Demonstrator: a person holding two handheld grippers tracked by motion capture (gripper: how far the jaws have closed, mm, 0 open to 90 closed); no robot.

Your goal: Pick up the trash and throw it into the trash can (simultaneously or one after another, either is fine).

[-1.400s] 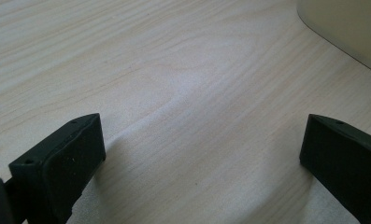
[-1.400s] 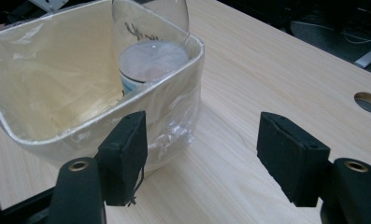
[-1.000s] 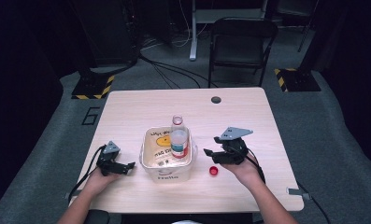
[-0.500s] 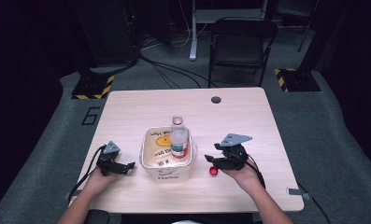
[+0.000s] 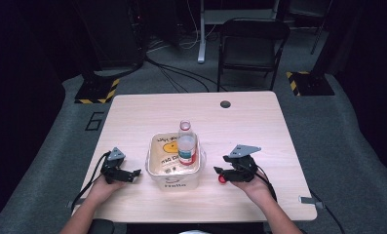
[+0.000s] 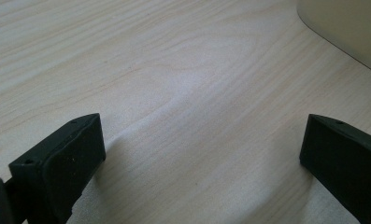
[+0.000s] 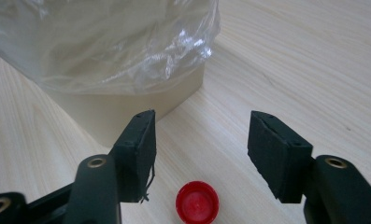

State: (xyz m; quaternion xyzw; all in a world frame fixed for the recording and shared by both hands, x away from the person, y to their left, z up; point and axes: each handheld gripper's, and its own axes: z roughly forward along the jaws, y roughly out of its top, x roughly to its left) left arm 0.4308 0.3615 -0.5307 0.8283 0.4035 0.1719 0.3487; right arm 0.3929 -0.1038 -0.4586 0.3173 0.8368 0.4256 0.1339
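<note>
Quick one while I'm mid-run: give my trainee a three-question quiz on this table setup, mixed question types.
1. True or false: the bottle stands upright inside the tub.
2. The red cap lies: A) in the tub, B) on the table between the right gripper's open jaws, C) on the bottle.
3. Fill in: the left gripper rests on bare wood with its jaws ____.

Key: 1 true; 2 B; 3 open.
</note>
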